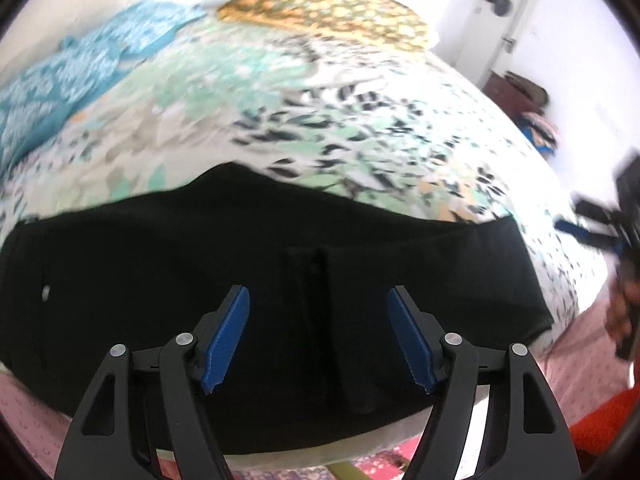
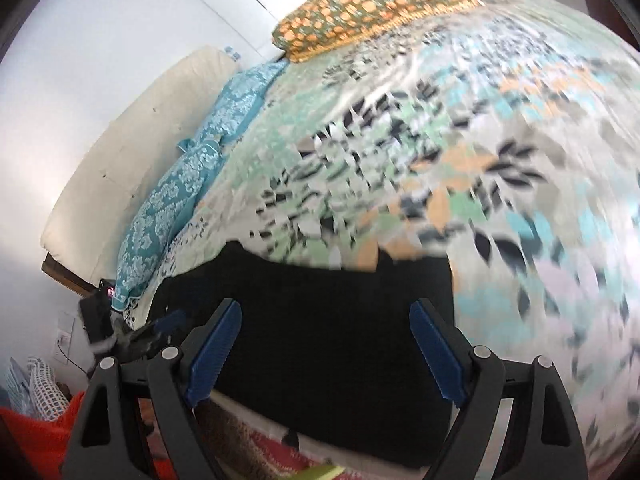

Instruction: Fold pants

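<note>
Lying flat near the front edge of the bed [image 1: 360,92], the pants [image 1: 240,248] are a broad black slab of cloth, already doubled over by the look of the layers. I can see a small pale button [image 1: 46,292] at their left end and a darker vertical strip running down the middle. From my right camera the same pants [image 2: 320,320] fill the low centre, their far edge ragged against the sheet.

My left gripper [image 1: 320,336] hangs just above the cloth, blue fingers [image 1: 226,340] spread apart, nothing between them, pads clear of the fabric. My right gripper [image 2: 326,356] is the same story: fingers [image 2: 214,354] wide, released, holding nothing, poised over the pants' near edge. I catch that right gripper [image 1: 618,224] again at the far right of my left view, blurred, with a hand [image 1: 624,308] below it.

Under the pants, the sheet [image 2: 440,140] is a leafy print of green, black and orange. A teal blanket [image 2: 192,184] is bunched along the left side, and an orange-patterned pillow [image 2: 372,4] sits at the head. Beyond the bed I see a white door [image 1: 500,20].
</note>
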`<state>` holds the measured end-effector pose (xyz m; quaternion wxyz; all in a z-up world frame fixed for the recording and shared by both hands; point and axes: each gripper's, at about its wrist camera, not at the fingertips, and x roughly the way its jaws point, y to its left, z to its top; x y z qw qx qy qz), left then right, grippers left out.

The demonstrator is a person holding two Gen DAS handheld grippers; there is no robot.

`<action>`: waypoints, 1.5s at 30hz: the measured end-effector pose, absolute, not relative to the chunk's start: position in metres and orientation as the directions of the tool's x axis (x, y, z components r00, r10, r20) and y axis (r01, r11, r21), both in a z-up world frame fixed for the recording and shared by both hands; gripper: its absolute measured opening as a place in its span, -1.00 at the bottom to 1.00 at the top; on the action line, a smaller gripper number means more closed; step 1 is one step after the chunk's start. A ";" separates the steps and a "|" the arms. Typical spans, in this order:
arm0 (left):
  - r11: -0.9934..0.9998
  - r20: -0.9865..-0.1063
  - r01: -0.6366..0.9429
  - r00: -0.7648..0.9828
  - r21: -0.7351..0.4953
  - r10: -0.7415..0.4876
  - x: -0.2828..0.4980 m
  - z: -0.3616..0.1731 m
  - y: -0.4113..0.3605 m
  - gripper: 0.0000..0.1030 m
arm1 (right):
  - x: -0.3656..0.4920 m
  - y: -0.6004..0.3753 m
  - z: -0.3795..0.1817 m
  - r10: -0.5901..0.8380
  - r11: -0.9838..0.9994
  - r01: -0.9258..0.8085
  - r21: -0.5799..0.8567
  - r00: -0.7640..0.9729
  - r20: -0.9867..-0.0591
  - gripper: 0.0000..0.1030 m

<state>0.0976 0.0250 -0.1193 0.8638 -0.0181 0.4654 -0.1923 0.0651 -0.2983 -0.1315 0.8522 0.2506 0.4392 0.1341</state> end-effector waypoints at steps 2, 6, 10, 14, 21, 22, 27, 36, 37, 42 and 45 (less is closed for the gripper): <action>0.907 -0.794 0.370 0.481 -0.200 -0.371 0.093 -0.121 0.013 0.44 | 0.077 -0.296 -0.147 0.453 0.832 0.015 0.554 0.557 -0.696 0.67; 0.883 -0.821 0.443 0.438 -0.157 -0.366 0.088 -0.135 -0.013 0.44 | 0.092 -0.291 -0.201 0.427 0.836 0.132 0.533 0.453 -0.783 0.68; 0.885 -0.859 0.442 0.384 -0.150 -0.338 0.092 -0.153 -0.014 0.44 | 0.082 -0.288 -0.186 0.416 0.840 0.112 0.531 0.494 -0.763 0.67; 0.896 -0.858 0.400 0.376 -0.191 -0.351 0.097 -0.151 -0.003 0.44 | 0.058 -0.278 -0.145 0.416 0.863 0.020 0.504 0.539 -0.733 0.67; 0.918 -0.800 0.162 0.452 -0.363 -0.396 0.119 -0.134 0.069 0.53 | 0.012 -0.258 -0.147 0.353 0.908 -0.006 0.420 0.551 -0.756 0.68; 0.915 -0.794 0.124 0.463 -0.383 -0.395 0.121 -0.133 0.080 0.53 | 0.009 -0.258 -0.155 0.353 0.906 0.009 0.423 0.536 -0.767 0.68; 0.911 -0.783 0.102 0.479 -0.401 -0.398 0.122 -0.132 0.094 0.50 | 0.013 -0.262 -0.162 0.345 0.907 0.025 0.421 0.530 -0.775 0.68; 0.927 -0.852 0.327 0.416 -0.184 -0.316 0.103 -0.140 0.026 0.52 | 0.013 -0.241 -0.159 0.353 0.922 -0.051 0.384 0.520 -0.778 0.68; 0.934 -0.861 0.310 0.411 -0.176 -0.299 0.105 -0.142 0.029 0.52 | 0.012 -0.240 -0.159 0.355 0.922 -0.055 0.384 0.521 -0.777 0.68; 0.971 -0.855 0.141 0.462 -0.190 -0.235 0.128 -0.126 0.084 0.55 | 0.011 -0.249 -0.160 0.365 0.909 -0.028 0.416 0.536 -0.761 0.68; 0.983 -0.845 -0.043 0.518 -0.179 -0.131 0.149 -0.111 0.153 0.69 | 0.012 -0.255 -0.161 0.368 0.901 -0.007 0.434 0.541 -0.756 0.68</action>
